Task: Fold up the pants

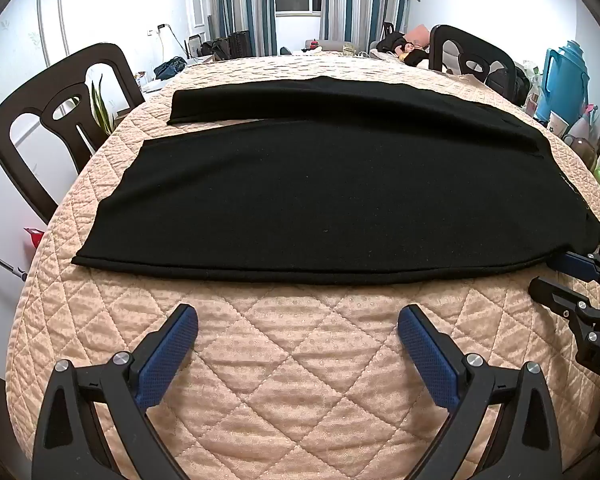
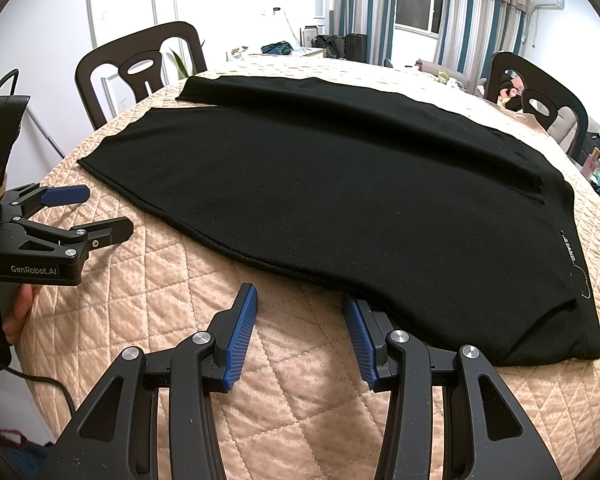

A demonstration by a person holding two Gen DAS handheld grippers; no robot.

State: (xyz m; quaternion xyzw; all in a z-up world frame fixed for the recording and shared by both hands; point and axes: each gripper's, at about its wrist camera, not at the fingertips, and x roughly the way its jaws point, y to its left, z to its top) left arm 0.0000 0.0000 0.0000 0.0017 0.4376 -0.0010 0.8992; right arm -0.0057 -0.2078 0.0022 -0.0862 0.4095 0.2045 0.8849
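Observation:
Black pants (image 1: 320,188) lie flat on the quilted peach tablecloth (image 1: 300,360), waist to the right and both legs running left. In the right wrist view the pants (image 2: 340,184) show a small white label near the waist. My left gripper (image 1: 298,320) hovers open and wide over bare cloth, just short of the pants' near edge. From the right wrist view the left gripper (image 2: 108,212) sits left of the pants. My right gripper (image 2: 300,300) is open at the near edge by the waist. Its right finger (image 2: 358,332) touches the hem, and only tablecloth lies between the pads. The right gripper (image 1: 544,276) also shows at that corner.
Dark chairs stand at the table's far left (image 1: 60,120) and far right (image 1: 472,56). A blue thermos (image 1: 564,80), cups and small items crowd the right side beyond the table. The round table's edge curves away close on the left. A hand (image 2: 18,312) holds the left gripper's handle.

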